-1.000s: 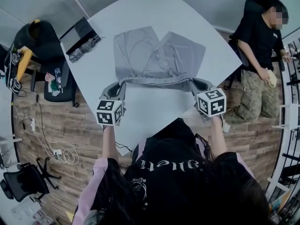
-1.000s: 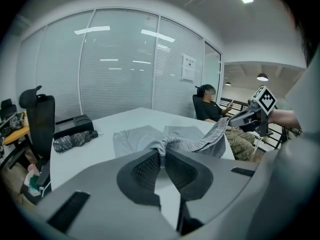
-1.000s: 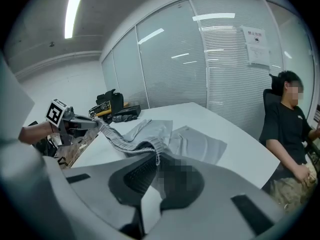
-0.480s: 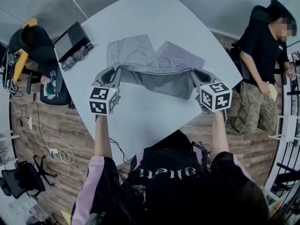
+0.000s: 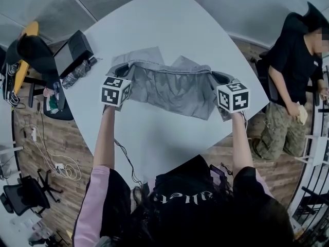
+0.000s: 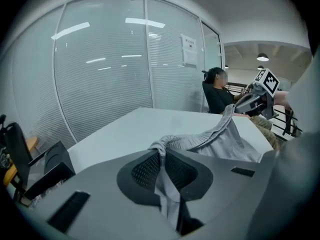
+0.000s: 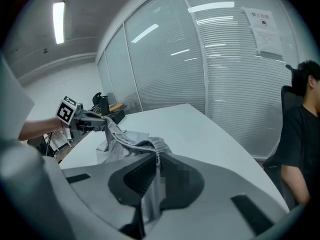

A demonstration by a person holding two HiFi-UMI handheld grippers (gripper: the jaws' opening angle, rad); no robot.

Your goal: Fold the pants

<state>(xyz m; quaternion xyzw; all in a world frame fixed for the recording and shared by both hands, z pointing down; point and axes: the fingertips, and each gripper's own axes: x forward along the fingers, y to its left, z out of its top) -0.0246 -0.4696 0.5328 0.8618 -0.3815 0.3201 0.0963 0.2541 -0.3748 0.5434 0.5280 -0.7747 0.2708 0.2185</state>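
Grey pants (image 5: 172, 89) are on the white tabletop (image 5: 169, 30), doubled over. Their gathered waistband is stretched taut side to side, with wrinkled cloth draping towards the person and leg ends showing beyond. The left claw (image 5: 123, 68) and right claw (image 5: 215, 76) each pinch a waistband corner tight.

**Desk** (image 5: 169, 24): white and flat-topped, filling the upper middle of the head view, with one corner pointing toward the top of the frame. Its near half is showing bare.

**Pants** (image 5: 172, 89): grey, lying across the middle of the desk. The leg ends are resting flat on the top, while the gathered waistband edge is hanging raised above the surface.

**Black box** (image 5: 71, 49): standing on the desk's left corner, at the upper left of the frame, apart from the pants.

**Dark bundle** (image 5: 78, 72): lying just beside the black box at the desk's left edge. It is showing too small to identify.
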